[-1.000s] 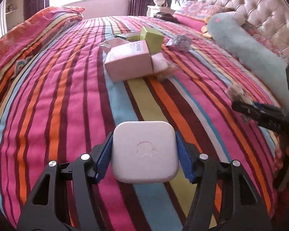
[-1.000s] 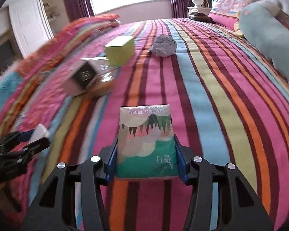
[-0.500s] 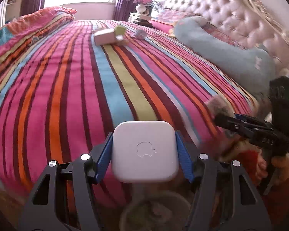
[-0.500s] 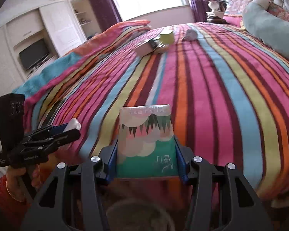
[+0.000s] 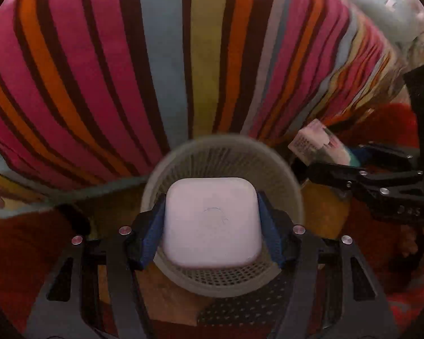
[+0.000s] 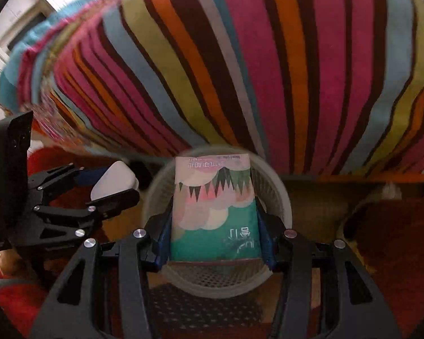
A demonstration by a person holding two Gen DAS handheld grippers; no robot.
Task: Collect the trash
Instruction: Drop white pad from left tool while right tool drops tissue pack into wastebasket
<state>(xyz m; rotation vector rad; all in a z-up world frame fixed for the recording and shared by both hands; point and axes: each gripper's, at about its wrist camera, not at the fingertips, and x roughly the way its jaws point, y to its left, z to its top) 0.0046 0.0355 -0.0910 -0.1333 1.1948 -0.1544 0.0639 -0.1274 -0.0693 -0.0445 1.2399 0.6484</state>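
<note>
My left gripper (image 5: pixel 212 221) is shut on a white rounded square box (image 5: pixel 213 220) with an embossed logo, held above a white mesh waste basket (image 5: pixel 226 275) on the floor. My right gripper (image 6: pixel 213 221) is shut on a green and pink tissue pack (image 6: pixel 214 209), held over the same basket (image 6: pixel 214 281). The right gripper also shows at the right of the left wrist view (image 5: pixel 339 163) with the pack (image 5: pixel 315 141). The left gripper with the white box (image 6: pixel 113 180) shows at the left of the right wrist view (image 6: pixel 107 186).
The striped bedspread (image 5: pixel 169 70) hangs over the bed's edge right behind the basket and fills the upper half of both views (image 6: pixel 240 56). A wooden floor (image 5: pixel 166 291) and red fabric (image 5: pixel 19 254) surround the basket. White cabinets (image 6: pixel 22 8) stand far left.
Both grippers pulled back from the bed and tilted down. The bed top left view and the waste basket now sits right under both held items.
</note>
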